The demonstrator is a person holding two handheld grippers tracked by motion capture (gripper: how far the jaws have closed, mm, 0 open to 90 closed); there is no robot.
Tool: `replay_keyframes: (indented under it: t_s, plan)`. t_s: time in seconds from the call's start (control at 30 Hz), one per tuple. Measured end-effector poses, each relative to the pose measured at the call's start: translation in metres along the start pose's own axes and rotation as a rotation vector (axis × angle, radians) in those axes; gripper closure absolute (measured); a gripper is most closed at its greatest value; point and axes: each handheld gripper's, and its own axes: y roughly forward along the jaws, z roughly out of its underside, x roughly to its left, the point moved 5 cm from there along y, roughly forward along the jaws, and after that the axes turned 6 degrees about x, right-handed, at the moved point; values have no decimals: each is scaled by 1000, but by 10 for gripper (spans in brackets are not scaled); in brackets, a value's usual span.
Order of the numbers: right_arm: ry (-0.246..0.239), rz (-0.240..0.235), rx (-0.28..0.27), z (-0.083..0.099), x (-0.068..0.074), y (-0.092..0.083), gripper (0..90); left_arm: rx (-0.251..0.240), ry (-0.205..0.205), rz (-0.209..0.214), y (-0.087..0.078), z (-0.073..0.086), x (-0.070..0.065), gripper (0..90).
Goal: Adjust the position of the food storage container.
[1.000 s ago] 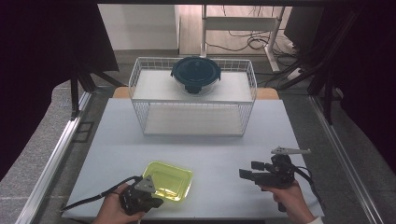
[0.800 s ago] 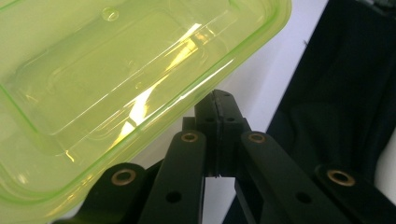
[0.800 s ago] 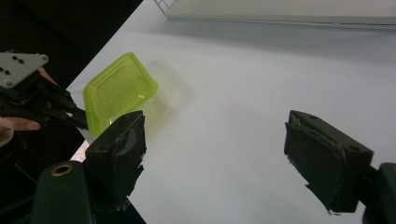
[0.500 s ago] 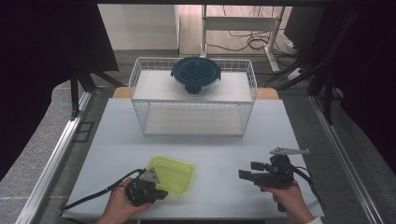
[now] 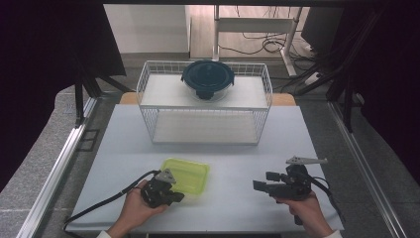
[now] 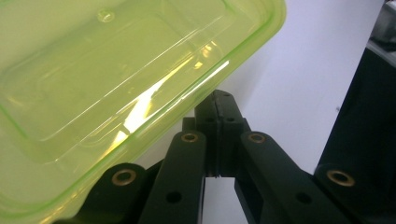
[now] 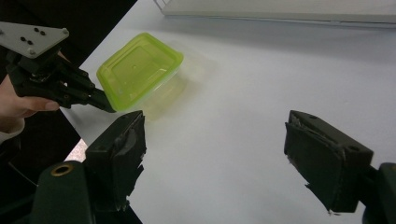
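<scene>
A: Two grippers, one box. Left gripper [image 5: 171, 194] has its jaws closed tight at the near edge of the green box [image 5: 186, 174], tips right at the rim. In the left gripper view the jaws meet with nothing visible between them and the rim [image 6: 224, 70] passes just above the tips. Pinching it or just nudging under it, can't tell.

B: Right one?

A: Right gripper [image 5: 257, 185] is well to the right of the box, jaws wide apart, holding nothing. Looks parked, probably waiting its turn.

B: Box itself?

A: Translucent lime green, rectangular, rounded corners, flat lidded top. In the right gripper view the box [image 7: 140, 70] looks tipped, its edge by the left gripper [image 7: 105, 103] raised. Table [image 5: 233, 163] beneath.

B: Beyond the box?

A: White wire rack [image 5: 205, 106], then a dark round lidded bowl [image 5: 208, 78] on top of it, untouched.
</scene>
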Motion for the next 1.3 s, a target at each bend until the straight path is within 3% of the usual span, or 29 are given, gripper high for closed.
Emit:
replay_keyframes:
  t_s: [0.33,0.57,0.67,0.77,0.83,0.87,0.93,1.0,1.03,1.3]
  plan:
    - [-7,7,6,1,0,1,203,8,1,-21,0,2,1,900]
    - [-9,12,5,2,0,0,203,-10,36,-83,-26,14,-6,900]
    - [-6,10,3,2,0,-1,203,-86,-27,-85,-47,15,3,900]
    - [3,-4,-3,1,1,-1,204,-108,-101,-122,-67,18,26,900]
    - [5,-4,-1,0,0,-1,204,-115,-176,-182,-75,20,53,900]
    - [5,-4,-1,0,0,-1,204,-115,-176,-182,-75,20,53,900]
    - [3,4,2,0,0,0,204,-108,-220,-204,-75,23,69,900]
    - [0,9,3,0,-1,0,204,-92,-253,-195,-71,26,78,900]
    - [-3,18,5,1,-2,0,204,-62,-274,-190,-65,29,84,900]
    - [-3,28,3,2,-2,-2,204,-46,-295,-125,-49,27,85,900]
